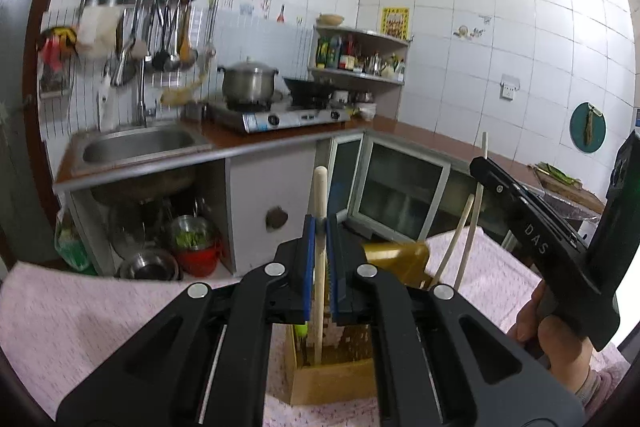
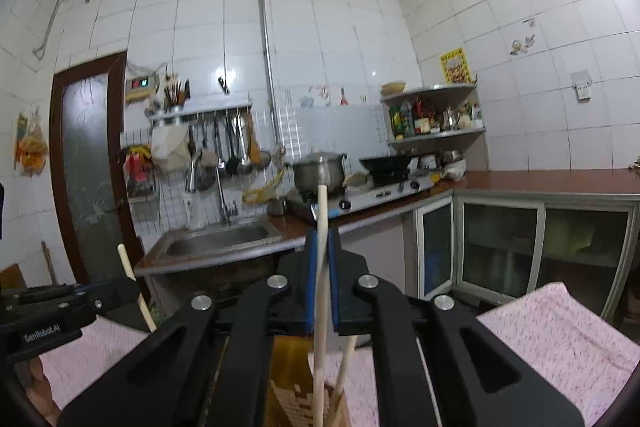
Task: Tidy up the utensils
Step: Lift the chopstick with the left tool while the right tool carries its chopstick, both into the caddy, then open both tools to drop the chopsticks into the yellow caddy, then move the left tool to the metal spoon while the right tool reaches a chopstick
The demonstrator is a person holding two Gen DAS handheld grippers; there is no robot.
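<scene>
My left gripper (image 1: 319, 227) is shut on a pale wooden stick (image 1: 320, 187) that stands upright with its lower end inside a cardboard utensil box (image 1: 332, 379) on the pink tablecloth (image 1: 100, 327). My right gripper (image 2: 322, 247) is shut on another pale wooden stick (image 2: 322, 211), also upright with its lower end in the same box (image 2: 288, 399). A second stick (image 2: 346, 359) leans in the box beside it. The right gripper also shows in the left wrist view (image 1: 532, 227), holding its sticks (image 1: 476, 203). The left gripper shows at the left of the right wrist view (image 2: 60, 307).
A brown bag flap (image 1: 396, 259) sticks up behind the box. Beyond the table stand the sink (image 1: 136, 147), a gas stove with a steel pot (image 1: 248, 83), a corner shelf of bottles (image 1: 356, 55) and glass-door cabinets (image 1: 400, 199). Bowls sit under the sink (image 1: 192, 243).
</scene>
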